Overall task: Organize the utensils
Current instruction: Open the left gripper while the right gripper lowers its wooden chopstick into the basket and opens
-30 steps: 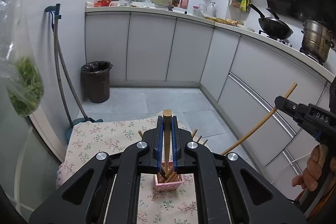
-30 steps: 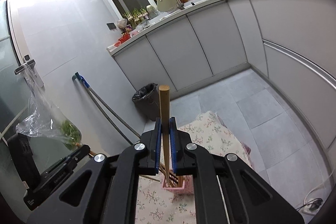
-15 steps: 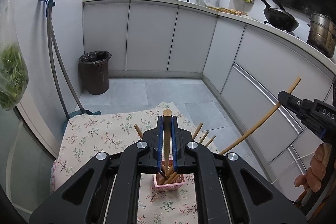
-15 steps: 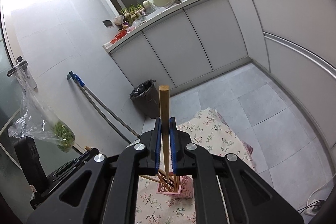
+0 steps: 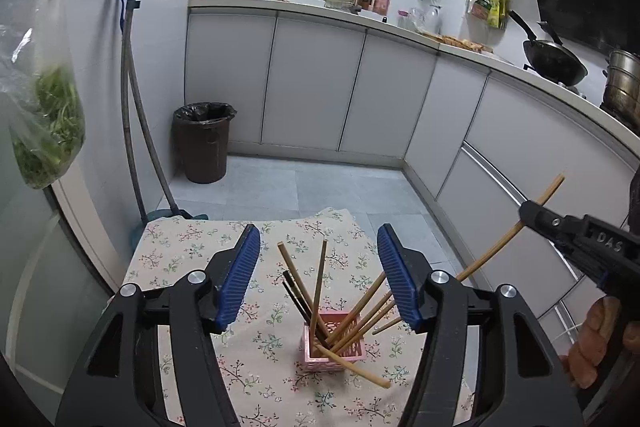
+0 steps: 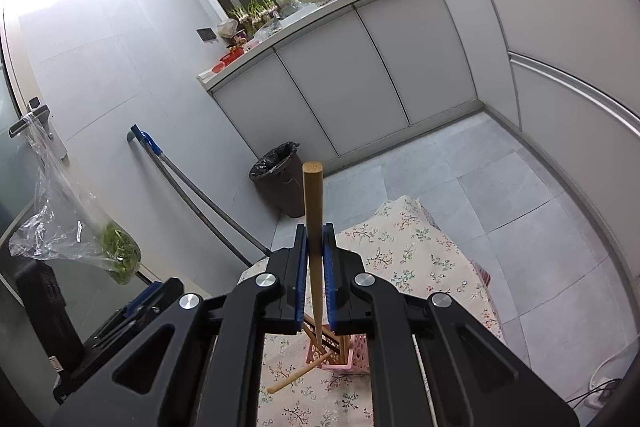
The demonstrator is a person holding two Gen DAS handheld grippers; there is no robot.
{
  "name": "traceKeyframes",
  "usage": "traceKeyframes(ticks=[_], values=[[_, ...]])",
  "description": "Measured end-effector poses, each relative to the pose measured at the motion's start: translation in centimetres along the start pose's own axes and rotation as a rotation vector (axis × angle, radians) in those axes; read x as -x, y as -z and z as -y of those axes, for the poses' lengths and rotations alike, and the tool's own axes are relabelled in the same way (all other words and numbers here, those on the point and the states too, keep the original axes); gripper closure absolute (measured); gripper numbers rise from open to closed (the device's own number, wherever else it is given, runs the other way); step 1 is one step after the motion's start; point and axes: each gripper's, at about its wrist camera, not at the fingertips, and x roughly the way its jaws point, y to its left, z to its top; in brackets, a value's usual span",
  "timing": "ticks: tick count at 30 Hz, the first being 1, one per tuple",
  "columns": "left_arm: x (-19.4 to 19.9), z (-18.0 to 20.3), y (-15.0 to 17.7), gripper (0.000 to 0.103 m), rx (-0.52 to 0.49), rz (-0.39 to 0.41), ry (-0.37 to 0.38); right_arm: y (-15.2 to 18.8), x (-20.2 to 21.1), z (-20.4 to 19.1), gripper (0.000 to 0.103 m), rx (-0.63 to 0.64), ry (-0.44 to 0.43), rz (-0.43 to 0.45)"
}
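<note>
A pink lattice holder stands on the floral-cloth table with several wooden chopsticks leaning in it. One chopstick sticks out of its base onto the cloth. My left gripper hangs above the holder and its jaws are opening. An upright chopstick stands free between the pads, touching neither. My right gripper is shut on another chopstick, held near upright with its lower tip over the holder. In the left wrist view that right gripper comes in from the right, with a hand behind it.
A dark trash bin and a mop stand by the left wall. A bag of greens hangs at the far left. White cabinets run along the back and right, with a wok on the counter.
The left jaws have sprung apart and let go of their chopstick, which now stands in the holder. Both grippers have sunk slightly toward the holder.
</note>
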Motion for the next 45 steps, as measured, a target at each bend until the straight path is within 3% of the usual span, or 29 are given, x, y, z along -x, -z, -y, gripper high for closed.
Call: traceKeyframes(ticks=[4, 14, 17, 19, 29, 38, 45], values=[[0.1, -1.0, -0.1, 0.037, 0.020, 0.004, -0.020, 0.7, -1.7, -0.5, 0.095, 0.007, 0.019, -0.021], [-0.6, -2.2, 0.1, 0.037, 0.030, -0.024, -0.025, 1.4, -4.5, -1.4, 0.095, 0.029, 0.045, -0.038], [-1.1, -2.3, 0.3, 0.037, 0.038, -0.029, -0.031, 2.1, -5.8, -1.7, 0.088, 0.058, 0.041, -0.028], [-1.2, -2.4, 0.4, 0.037, 0.041, -0.028, -0.039, 2.7, -6.7, -2.0, 0.074, 0.077, 0.041, -0.035], [0.4, -1.9, 0.4, 0.017, 0.044, 0.030, -0.052, 2.8, -4.6, -1.4, 0.064, 0.065, 0.061, -0.028], [2.0, -0.7, 0.3, 0.008, 0.028, 0.069, -0.078, 3.4, -2.0, -2.7, 0.048, 0.152, 0.104, -0.001], [2.7, 0.2, 1.4, 0.007, 0.006, 0.074, -0.128, 4.2, -0.5, -2.7, 0.030, 0.172, 0.143, 0.005]])
